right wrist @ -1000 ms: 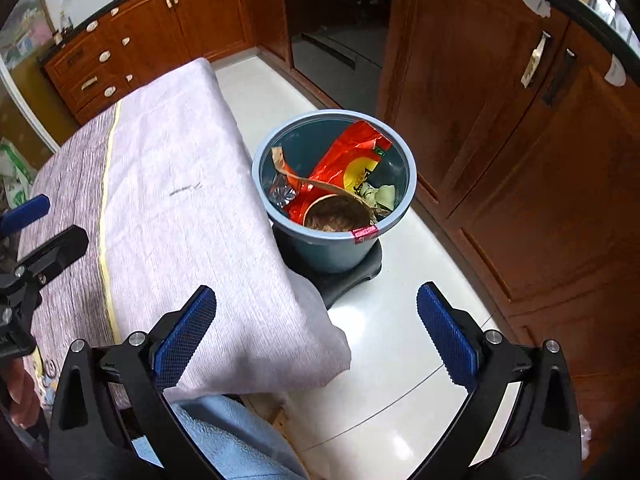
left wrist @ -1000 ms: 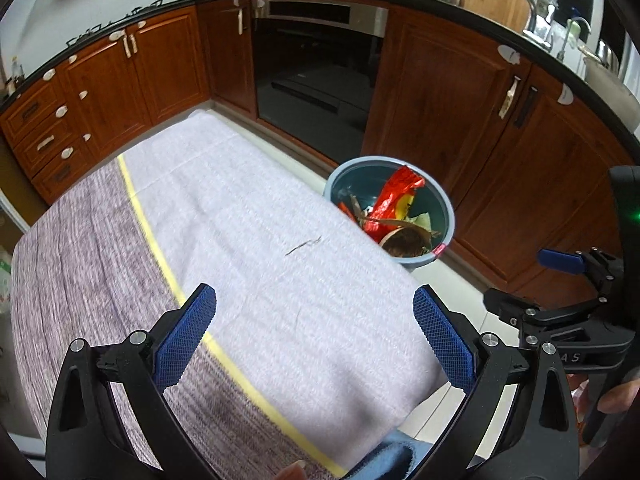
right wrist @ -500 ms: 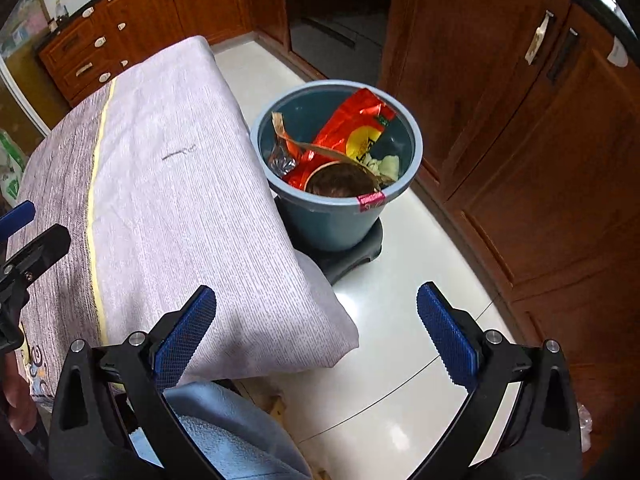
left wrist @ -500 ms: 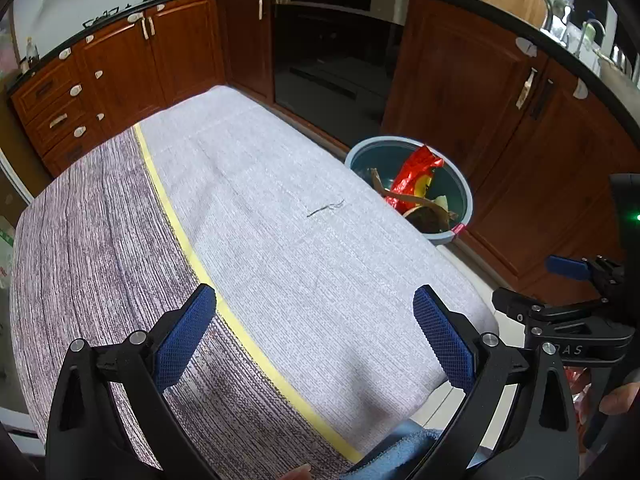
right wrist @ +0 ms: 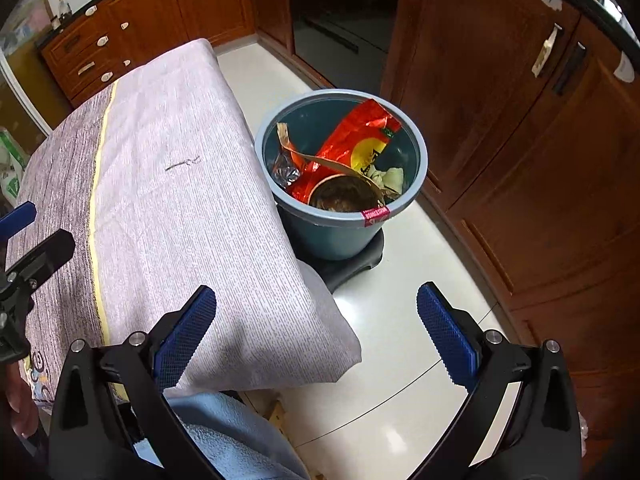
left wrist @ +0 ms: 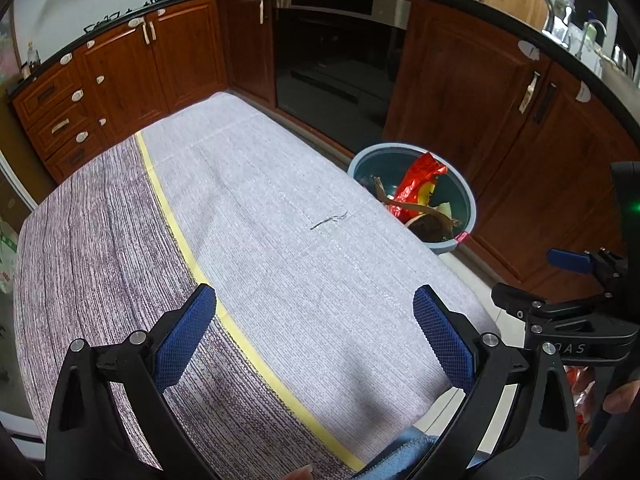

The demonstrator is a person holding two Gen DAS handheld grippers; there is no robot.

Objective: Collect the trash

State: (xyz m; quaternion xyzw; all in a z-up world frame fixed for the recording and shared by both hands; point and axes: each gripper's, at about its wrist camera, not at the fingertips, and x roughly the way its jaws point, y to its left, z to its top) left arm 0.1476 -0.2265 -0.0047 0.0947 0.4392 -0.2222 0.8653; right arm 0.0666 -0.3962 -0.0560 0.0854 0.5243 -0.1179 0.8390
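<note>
Now both pairs sit higher and farther back than a second ago: in the left wrist view the bin [left wrist: 416, 196] has slid away toward the far right, and more of the desk [left wrist: 280, 240] shows ahead. Left tongs [left wrist: 316, 336] spread wide, nothing between the blue pads, hanging over the near edge of the cloth. Right tongs [right wrist: 320, 334] likewise spread and empty, over the desk corner and white floor [right wrist: 400, 320]. Trash sits in the bin ahead of the right tongs, just beyond the desk edge: red wrapper [right wrist: 352, 144], brown paper cup [right wrist: 344, 194], crumpled paper [right wrist: 390, 178], a foil scrap. On the cloth, only a small dark mark [left wrist: 329, 221] ahead of the left tongs; loose thread or stain, cannot tell. Judgement: pull-back with empty tongs suggests collecting is essentially done, unless that mark counts as trash.
</note>
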